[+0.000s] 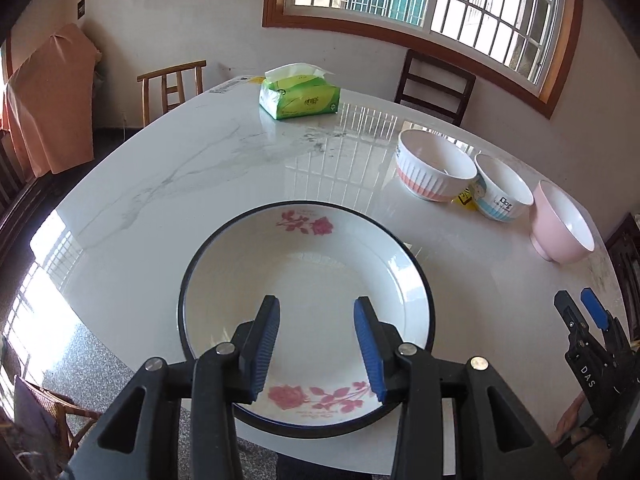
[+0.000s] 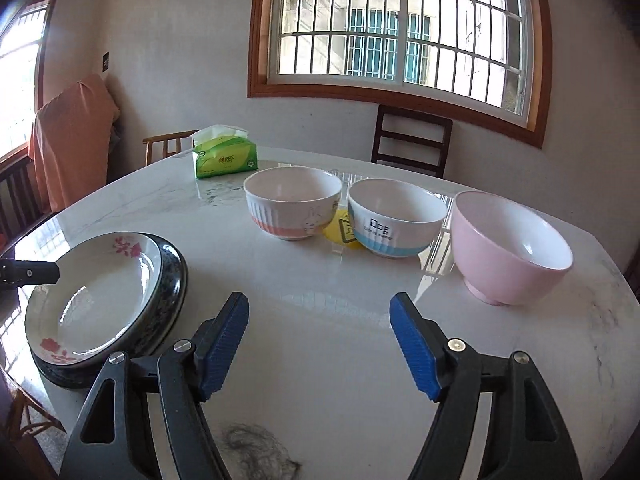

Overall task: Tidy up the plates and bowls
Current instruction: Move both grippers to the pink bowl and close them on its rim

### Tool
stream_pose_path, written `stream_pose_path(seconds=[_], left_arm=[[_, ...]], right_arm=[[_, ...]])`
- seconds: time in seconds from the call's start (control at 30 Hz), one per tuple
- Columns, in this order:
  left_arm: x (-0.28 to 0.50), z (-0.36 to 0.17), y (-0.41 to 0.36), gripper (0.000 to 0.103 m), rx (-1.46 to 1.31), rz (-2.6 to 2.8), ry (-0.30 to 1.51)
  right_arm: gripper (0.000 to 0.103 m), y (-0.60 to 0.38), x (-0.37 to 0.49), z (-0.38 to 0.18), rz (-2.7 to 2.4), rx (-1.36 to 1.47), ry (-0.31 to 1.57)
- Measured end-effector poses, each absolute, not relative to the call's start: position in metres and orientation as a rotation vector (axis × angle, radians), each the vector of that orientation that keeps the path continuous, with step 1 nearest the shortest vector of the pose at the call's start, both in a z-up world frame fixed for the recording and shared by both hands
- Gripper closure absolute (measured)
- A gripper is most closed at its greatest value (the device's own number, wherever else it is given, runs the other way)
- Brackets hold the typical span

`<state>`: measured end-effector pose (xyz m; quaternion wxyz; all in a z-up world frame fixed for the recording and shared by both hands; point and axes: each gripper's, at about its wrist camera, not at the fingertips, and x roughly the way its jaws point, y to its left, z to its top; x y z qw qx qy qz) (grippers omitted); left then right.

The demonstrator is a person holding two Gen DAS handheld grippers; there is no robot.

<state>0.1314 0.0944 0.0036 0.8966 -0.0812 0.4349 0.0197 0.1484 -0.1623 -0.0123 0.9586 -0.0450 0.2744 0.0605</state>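
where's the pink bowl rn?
Right wrist view: pink bowl stands upright at the table's right side, the right end of the bowl row, just right of the blue-banded bowl.

left tongs (image 1: 316,344): parted, empty | right tongs (image 2: 320,344): wide, empty

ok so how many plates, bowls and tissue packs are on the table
plates: 2, a rose plate stacked on a dark plate
bowls: 3, an orange-banded bowl, a blue-banded bowl, a pink bowl
tissue packs: 1
total: 6
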Motion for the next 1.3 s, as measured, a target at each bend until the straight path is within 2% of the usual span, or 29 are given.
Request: stream_pose_path(seconds=[0.33,0.57,0.93,1.3], left_arm=[[0.175,0.012,-0.017,0.064,-0.267,-0.271,1.036],[0.233,0.032,-0.094,0.064,-0.362,-0.403,1.121],[0.305,0.018,-0.141,0.064,-0.437,-0.397,1.226],[0.325,-0.001,-0.152,0.064,-0.46,-0.317,1.269]], right_arm=[[0.033,-0.302,0.115,-0.014,-0.049,0.108,0.603],[0.061,-0.369,0.133,0.004,0.003,0.23,0.69],[0.059,-0.416,0.223,0.049,0.096,0.285,0.825],[0.059,-0.425,0.294,0.038,0.083,0.286,0.932]])
